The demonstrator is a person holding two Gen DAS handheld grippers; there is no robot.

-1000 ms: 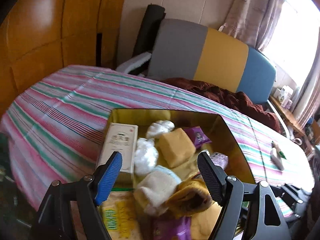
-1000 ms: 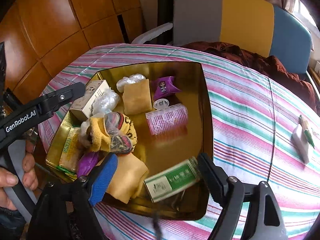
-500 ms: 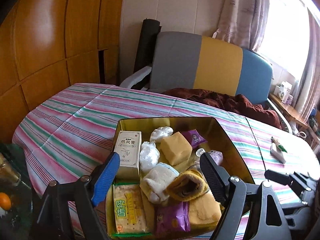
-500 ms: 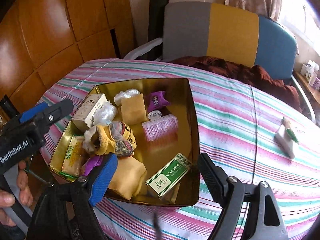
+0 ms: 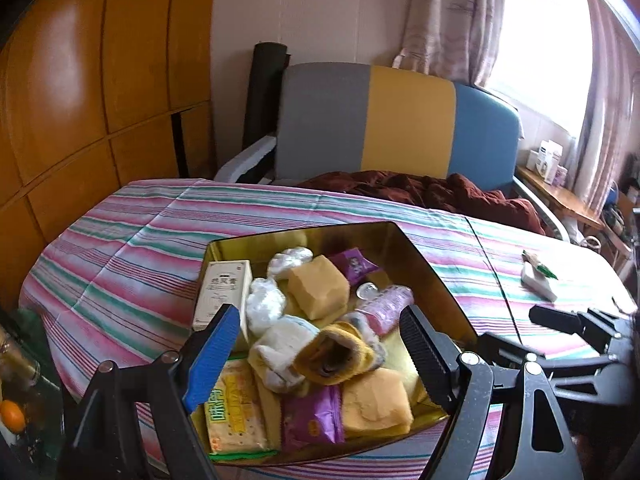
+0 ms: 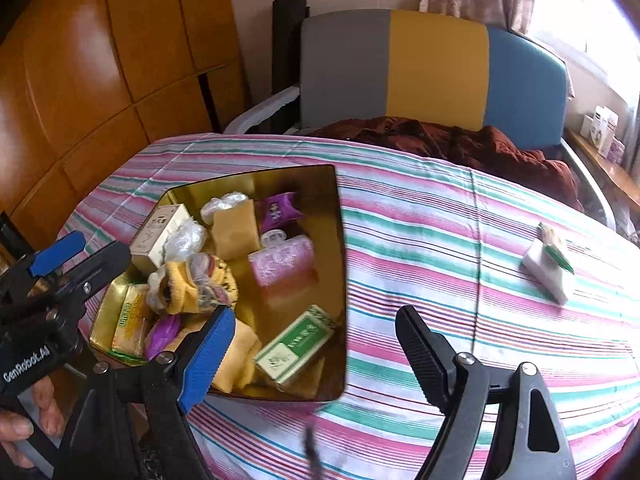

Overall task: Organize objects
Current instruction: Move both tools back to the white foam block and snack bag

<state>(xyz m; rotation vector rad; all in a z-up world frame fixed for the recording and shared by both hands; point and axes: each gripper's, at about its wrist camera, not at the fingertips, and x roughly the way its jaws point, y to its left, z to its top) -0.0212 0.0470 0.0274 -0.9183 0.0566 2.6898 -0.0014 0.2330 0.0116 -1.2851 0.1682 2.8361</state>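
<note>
Striped cloth (image 6: pixel 420 248) is covering the surface, a tricolour chair (image 5: pixel 400 120) standing behind it. Gold tin (image 6: pixel 338 264) is sitting on the cloth, holding a green box (image 6: pixel 296 344), yellow sock (image 5: pixel 332 356), white carton (image 5: pixel 222 292) and cracker pack (image 5: pixel 234 412). Left claw (image 5: pixel 320 356) is hovering spread over the tin, gripping nothing. Right claw (image 6: pixel 316 356) is gaping empty beside the green box.

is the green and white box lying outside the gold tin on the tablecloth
No, the green and white box lies inside the gold tin, near its front corner.
</note>
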